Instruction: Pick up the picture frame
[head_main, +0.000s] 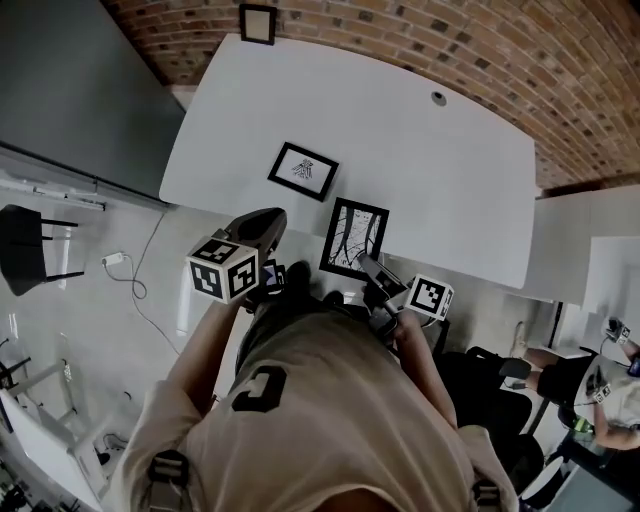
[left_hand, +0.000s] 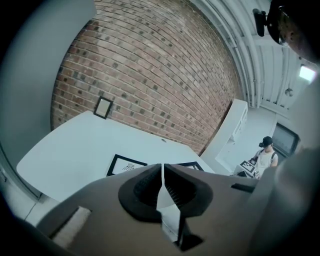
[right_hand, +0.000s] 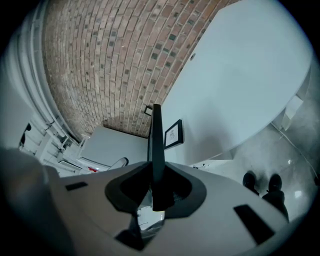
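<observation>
Black picture frame gripped edge-on by right gripper; left gripper closed, empty. Lift apparently beginning; next, raise it clear of the table.

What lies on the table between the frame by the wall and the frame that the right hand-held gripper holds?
Head view: a third frame lies flat between the wall frame and the held frame; otherwise bare table.

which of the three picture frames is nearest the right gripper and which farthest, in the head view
1. Branch-print frame, gripped in the right gripper, at the near table edge.
2. Flat frame, mid-table, to its left.
3. Small frame, far edge, by the brick wall.
</observation>
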